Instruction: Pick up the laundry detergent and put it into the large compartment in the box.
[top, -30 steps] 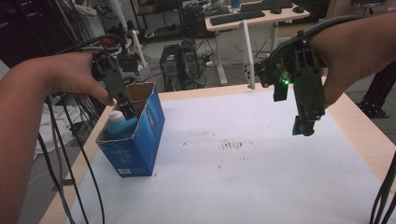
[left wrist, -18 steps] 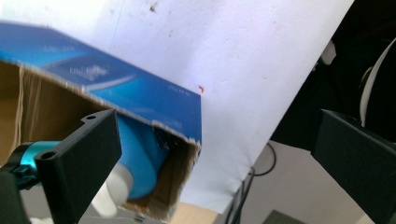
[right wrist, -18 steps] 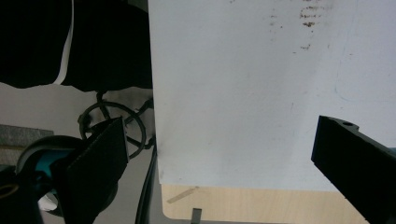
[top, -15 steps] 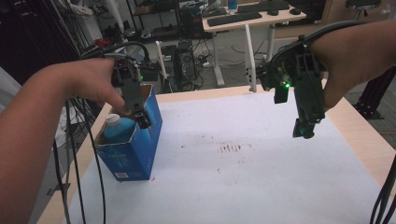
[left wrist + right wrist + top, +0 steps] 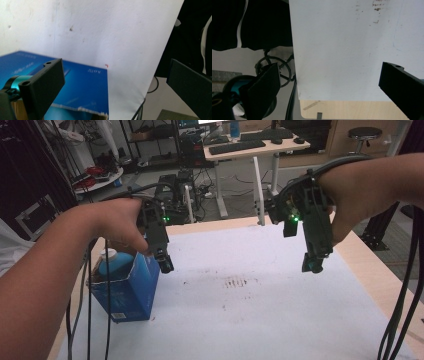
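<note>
An open blue carton stands at the table's left edge, and a blue bottle with a white cap sticks out of its top. My left gripper hangs just off the carton's upper right corner, pointing down. In the left gripper view it is open with nothing between the jaws, and the carton's blue side lies below. My right gripper hovers over the right part of the table. In its own view it is open and empty above the white sheet.
A white sheet with a dark smudge covers the wooden table. Cables hang at both sides of the table. Past the far edge stand a desk with keyboards and computer gear. Coiled cables lie on the floor.
My left gripper has come away from the carton's top and moved right and toward the near side, down past its upper right corner. The right gripper has hardly moved.
</note>
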{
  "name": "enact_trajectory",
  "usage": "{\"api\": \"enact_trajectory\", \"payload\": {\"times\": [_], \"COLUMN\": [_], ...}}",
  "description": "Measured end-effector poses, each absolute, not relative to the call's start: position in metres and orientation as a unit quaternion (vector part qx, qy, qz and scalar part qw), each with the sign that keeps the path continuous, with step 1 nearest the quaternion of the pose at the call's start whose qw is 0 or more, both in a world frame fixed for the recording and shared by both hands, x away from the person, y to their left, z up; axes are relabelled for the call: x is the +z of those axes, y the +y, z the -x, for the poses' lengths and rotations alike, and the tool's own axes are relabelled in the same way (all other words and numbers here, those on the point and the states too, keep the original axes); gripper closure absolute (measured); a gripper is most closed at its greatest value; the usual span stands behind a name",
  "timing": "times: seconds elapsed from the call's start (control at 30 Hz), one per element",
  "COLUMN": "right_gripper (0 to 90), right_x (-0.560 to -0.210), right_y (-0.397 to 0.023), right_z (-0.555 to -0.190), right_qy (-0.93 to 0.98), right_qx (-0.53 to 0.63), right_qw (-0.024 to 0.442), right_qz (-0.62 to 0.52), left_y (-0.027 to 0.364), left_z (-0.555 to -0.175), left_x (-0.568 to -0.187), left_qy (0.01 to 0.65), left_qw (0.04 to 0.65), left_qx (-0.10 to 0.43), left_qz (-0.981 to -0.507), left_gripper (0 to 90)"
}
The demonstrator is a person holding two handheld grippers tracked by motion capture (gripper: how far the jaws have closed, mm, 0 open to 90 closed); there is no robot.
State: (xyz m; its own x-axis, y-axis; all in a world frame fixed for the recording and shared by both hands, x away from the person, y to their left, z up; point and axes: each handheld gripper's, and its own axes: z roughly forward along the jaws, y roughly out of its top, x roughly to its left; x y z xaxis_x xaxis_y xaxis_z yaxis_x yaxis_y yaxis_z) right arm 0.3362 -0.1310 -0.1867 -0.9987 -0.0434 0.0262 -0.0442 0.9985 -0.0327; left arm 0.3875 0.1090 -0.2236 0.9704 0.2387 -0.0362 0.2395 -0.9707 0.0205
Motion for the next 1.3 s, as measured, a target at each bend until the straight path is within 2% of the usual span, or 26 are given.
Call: {"api": "enact_trajectory", "payload": {"times": [0.23,1.3], "right_gripper": [3.0,3.0], "right_x": [-0.187,-0.184], "right_y": [-0.130,-0.131], "right_z": [-0.338,-0.347], "right_qy": [-0.999,-1.000], "right_qx": [0.016,0.013], "right_qw": [0.012,0.010], "right_qz": [-0.025,-0.027], "left_y": [0.091,0.090], "left_z": [-0.383,-0.390], "left_x": [-0.233,-0.239], "left_qy": [0.089,0.094], "left_qw": [0.018,0.013], "left_qx": [-0.025,-0.026], "left_qz": [-0.996,-0.995], "left_gripper": [1.7,1.7]}}
